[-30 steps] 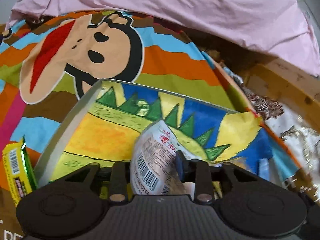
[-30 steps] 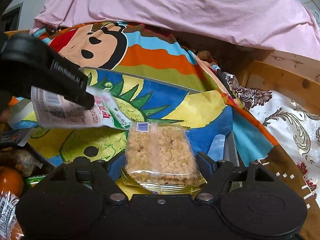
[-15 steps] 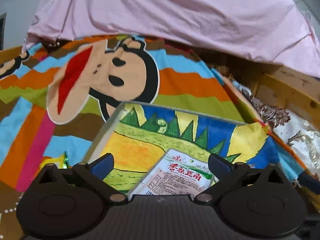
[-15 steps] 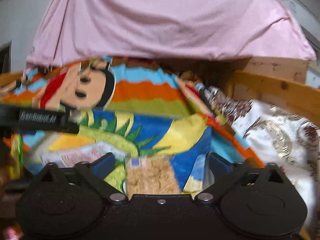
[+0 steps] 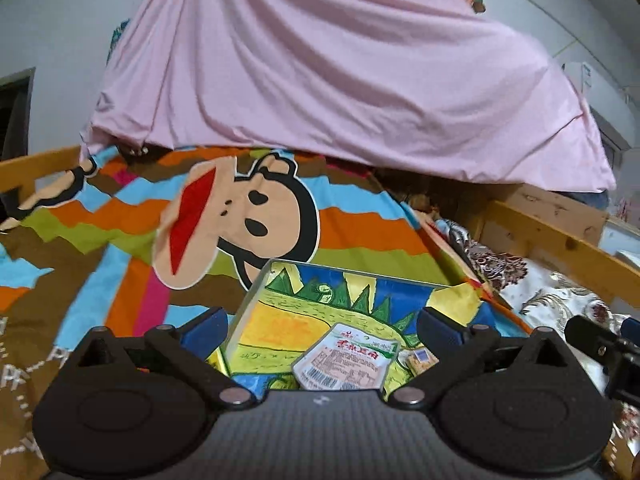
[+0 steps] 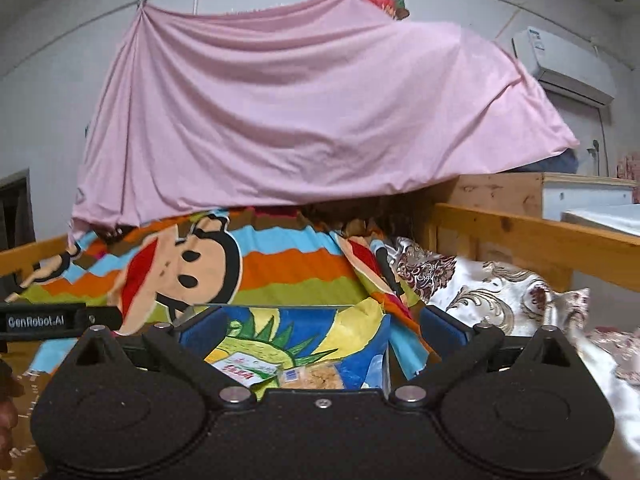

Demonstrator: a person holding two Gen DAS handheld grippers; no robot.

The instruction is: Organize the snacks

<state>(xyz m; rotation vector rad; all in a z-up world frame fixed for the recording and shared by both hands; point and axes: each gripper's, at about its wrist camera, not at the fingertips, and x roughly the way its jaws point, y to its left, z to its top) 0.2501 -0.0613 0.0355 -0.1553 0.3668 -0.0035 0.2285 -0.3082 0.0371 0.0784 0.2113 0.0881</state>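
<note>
A box lined with a bright sun-and-hills drawing [image 5: 280, 320] [image 6: 352, 328] rests on the bed. Inside it lie a white snack packet with red lettering [image 5: 348, 360] [image 6: 244, 368] and a clear pack of crumbly rice cake [image 5: 418, 358] [image 6: 316, 376]. My left gripper [image 5: 320, 326] hangs above and short of the box, open and empty. My right gripper [image 6: 320, 326] is likewise open with nothing between its blue pads. The left gripper's black body [image 6: 52, 320] shows at the left edge of the right wrist view.
A striped cartoon-monkey blanket [image 5: 240, 216] covers the bed. A pink sheet [image 5: 340, 80] hangs behind it. Wooden bed rails [image 5: 552, 240] and a floral quilt [image 6: 480, 292] lie to the right. The right gripper's tip [image 5: 592, 340] pokes in at right. An air conditioner [image 6: 560, 64] hangs on the wall.
Both grippers let go of their packets, which now lie in the box. Both opened wide and pulled up and back, so more of the wall and sheet shows.
</note>
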